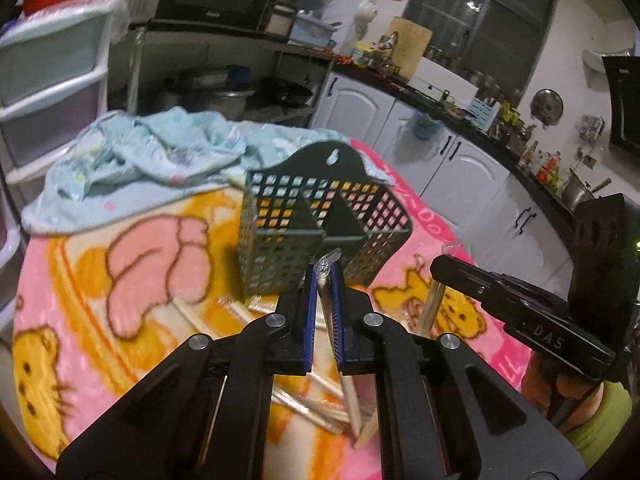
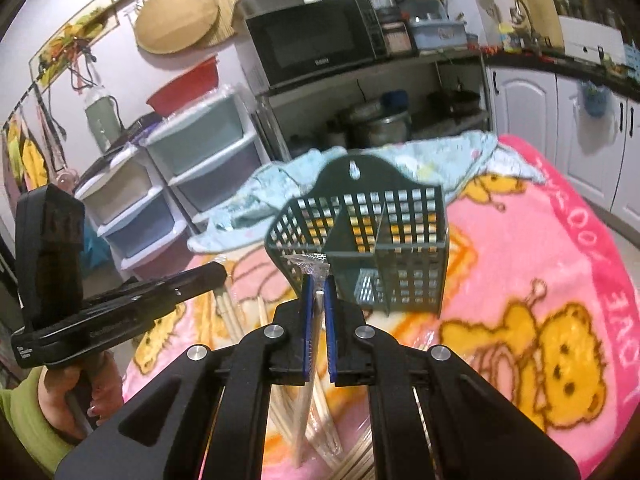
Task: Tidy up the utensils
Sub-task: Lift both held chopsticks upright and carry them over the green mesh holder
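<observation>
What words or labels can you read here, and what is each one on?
"DAS": right gripper, on its side.
"LOVE": pink blanket, along its border; the letters beside it are unclear.
Microwave brand: too blurred to read.
Left gripper side print: too blurred to read.

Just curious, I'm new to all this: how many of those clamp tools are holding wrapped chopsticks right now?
2. The left gripper and the right gripper each pinch one wrapped chopstick pair in front of the green basket. More pairs lie loose on the blanket.

One green basket (image 1: 320, 224), two claws each gripping one wrapped chopstick pair, several more loose.
</observation>
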